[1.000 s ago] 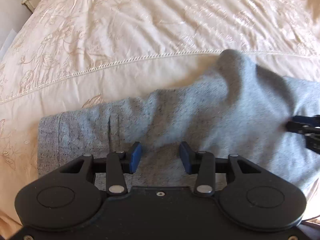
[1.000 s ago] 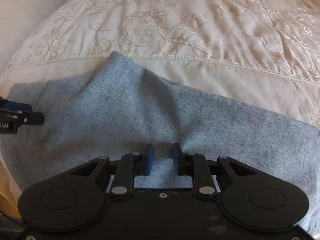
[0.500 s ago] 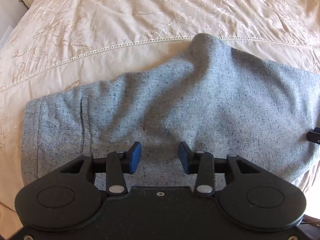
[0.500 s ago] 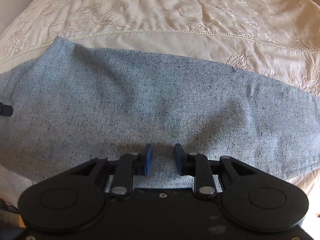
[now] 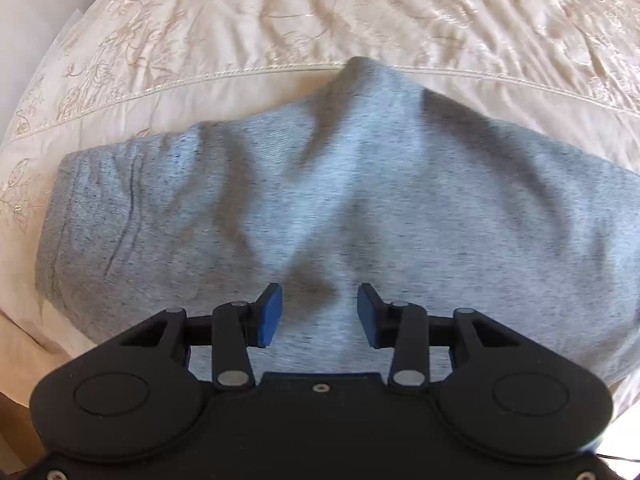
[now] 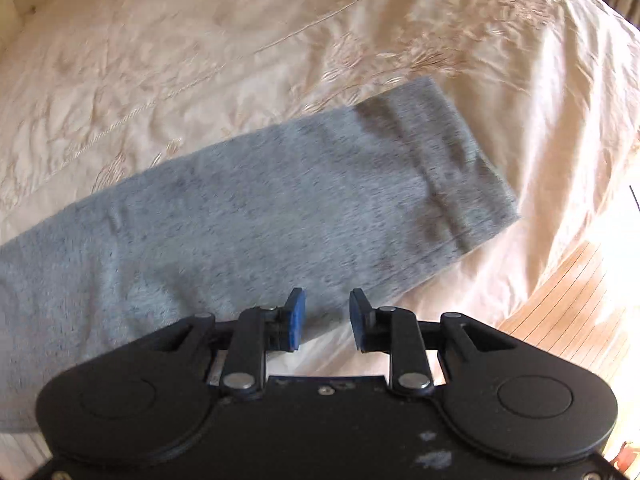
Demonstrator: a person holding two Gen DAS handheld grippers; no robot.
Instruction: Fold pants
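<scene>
Sliding right claw (image 6: 327, 317) reaches pants (image 6: 248, 216) cuff.

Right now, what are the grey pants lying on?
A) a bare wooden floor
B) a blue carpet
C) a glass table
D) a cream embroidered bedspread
D: the grey pants lie spread on a cream bedspread with floral embroidery and a stitched border line, seen around the fabric in both wrist views.
</scene>
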